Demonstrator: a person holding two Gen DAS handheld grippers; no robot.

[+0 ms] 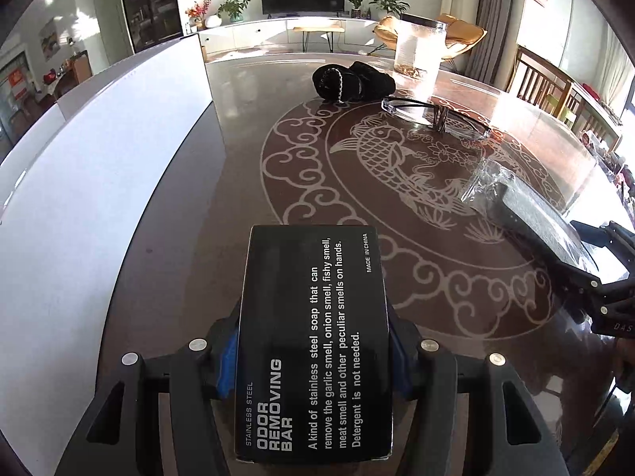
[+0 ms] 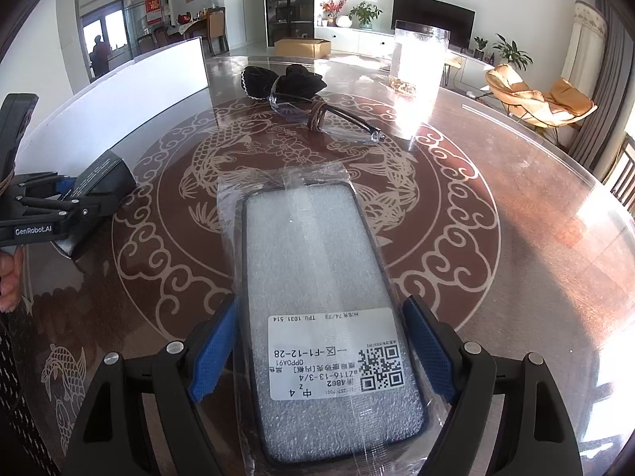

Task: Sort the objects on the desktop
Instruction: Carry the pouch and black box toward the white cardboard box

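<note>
My left gripper (image 1: 313, 361) is shut on a black box printed "Odor Removing Bar" (image 1: 313, 341), held above the brown table; it also shows in the right wrist view (image 2: 101, 182). My right gripper (image 2: 321, 357) is shut on a bagged phone case (image 2: 321, 317) with a white label, which appears at the right of the left wrist view (image 1: 532, 222). On the table lie clear glasses (image 2: 325, 117), also seen from the left wrist (image 1: 434, 115), and a black fabric bundle (image 2: 285, 79), seen from the left wrist too (image 1: 351, 81).
A long white box (image 1: 99, 166) runs along the table's left side. A clear plastic jar (image 1: 418, 45) stands at the back. The glass-topped table (image 2: 516, 206) has a fish pattern. Chairs stand to the right beyond the table's edge.
</note>
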